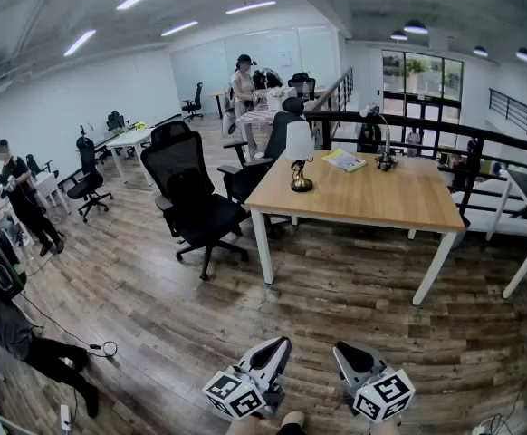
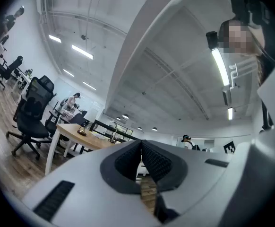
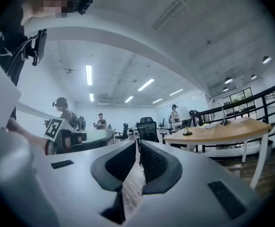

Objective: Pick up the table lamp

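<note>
Since our left tool [image 1: 278, 344] and right tool [image 1: 345, 352] both sit low and close to us, each clenched on nothing with its tips pressed together, we judge the step in hand to be the approach. A wide stretch of wooden floor [image 1: 318, 288] lies between us and the worktop [image 1: 372, 198], so we should walk up to its near edge first, steering clear of the black office chair [image 1: 196, 202] by its left corner. Farther on, the table lamp [image 1: 299, 143] stands upright near the worktop's left end, a white shade over a slim stem and dark round base. We would spread one tool's jaws before reaching, then close on the stem below the shade, which looks easy to crush.
</note>
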A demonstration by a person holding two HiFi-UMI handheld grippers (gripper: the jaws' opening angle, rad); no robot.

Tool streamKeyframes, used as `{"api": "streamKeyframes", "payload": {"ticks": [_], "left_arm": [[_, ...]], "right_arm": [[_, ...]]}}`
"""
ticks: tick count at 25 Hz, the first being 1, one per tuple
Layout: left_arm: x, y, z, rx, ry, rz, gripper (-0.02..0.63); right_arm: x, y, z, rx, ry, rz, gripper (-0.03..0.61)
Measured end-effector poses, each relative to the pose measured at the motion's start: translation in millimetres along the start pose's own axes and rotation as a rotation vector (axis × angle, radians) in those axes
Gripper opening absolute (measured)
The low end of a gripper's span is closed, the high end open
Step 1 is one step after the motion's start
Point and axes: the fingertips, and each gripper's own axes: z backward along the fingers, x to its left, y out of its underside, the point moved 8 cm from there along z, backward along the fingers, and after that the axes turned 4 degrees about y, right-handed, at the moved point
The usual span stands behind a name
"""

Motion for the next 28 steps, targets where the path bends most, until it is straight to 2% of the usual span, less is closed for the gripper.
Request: {"api": "streamKeyframes", "payload": {"ticks": [10,20,28], "left_arm": [[75.9,-17.9,-67.6,0.014,0.038,-0.01,0.012],[163.7,-37.2,-122.0,0.049,0.075,-0.033,0.012],[214.8,-49.2,-141.8,0.036,0.061,-0.02,0.012]], "right_arm": [[-48.4,-14.5,-83.8,-0.003,0.028,0.013,0.052],[-96.5,-11.0,-172.6,0.021,0.132,-0.012,0.052],[-114.0,-20.7,-226.6,0.027,0.123,-0.01,0.052]]}}
